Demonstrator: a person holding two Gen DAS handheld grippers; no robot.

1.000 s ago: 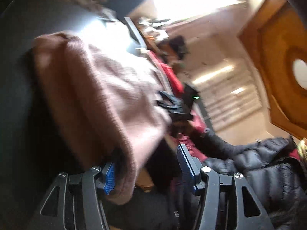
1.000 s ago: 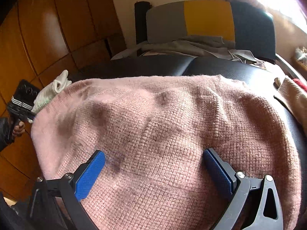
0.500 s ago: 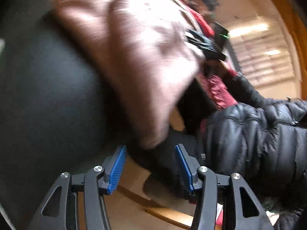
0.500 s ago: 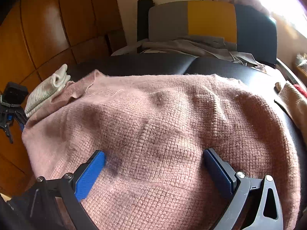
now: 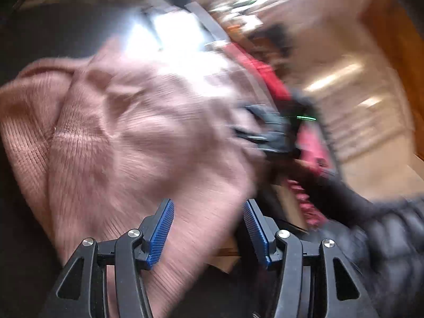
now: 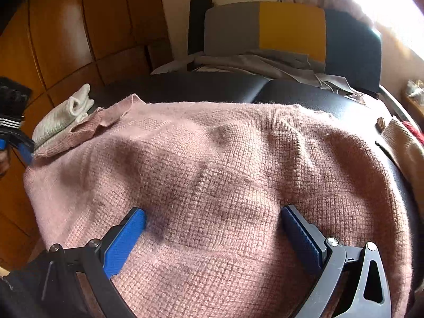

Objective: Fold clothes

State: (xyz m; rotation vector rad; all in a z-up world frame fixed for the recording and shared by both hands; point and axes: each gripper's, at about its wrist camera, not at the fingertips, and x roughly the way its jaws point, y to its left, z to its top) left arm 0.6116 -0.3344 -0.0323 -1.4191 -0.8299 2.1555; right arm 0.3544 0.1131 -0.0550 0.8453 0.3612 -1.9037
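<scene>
A pink knit sweater (image 6: pixel 225 185) lies spread over a black padded surface (image 6: pixel 185 90). My right gripper (image 6: pixel 213 232) is open, its blue pads resting on the sweater near its front edge. In the blurred left wrist view the same sweater (image 5: pixel 127 137) fills the middle. My left gripper (image 5: pixel 208 229) is open with the sweater's left edge lying between its blue pads. The left gripper also shows at the far left of the right wrist view (image 6: pixel 16 137). The right gripper shows blurred in the left wrist view (image 5: pixel 267 132).
A folded white knit (image 6: pixel 63 116) lies at the sweater's far left corner. Grey cloth (image 6: pixel 265 63) is piled before a grey, yellow and blue chair back (image 6: pixel 291 29). A tan garment (image 6: pixel 402 143) lies at right. Wooden panels (image 6: pixel 66 39) stand at left.
My left gripper has swung back up to the sweater's left edge, which now lies between its pads. The sweater's far left corner has been turned over. The right gripper has stayed in place.
</scene>
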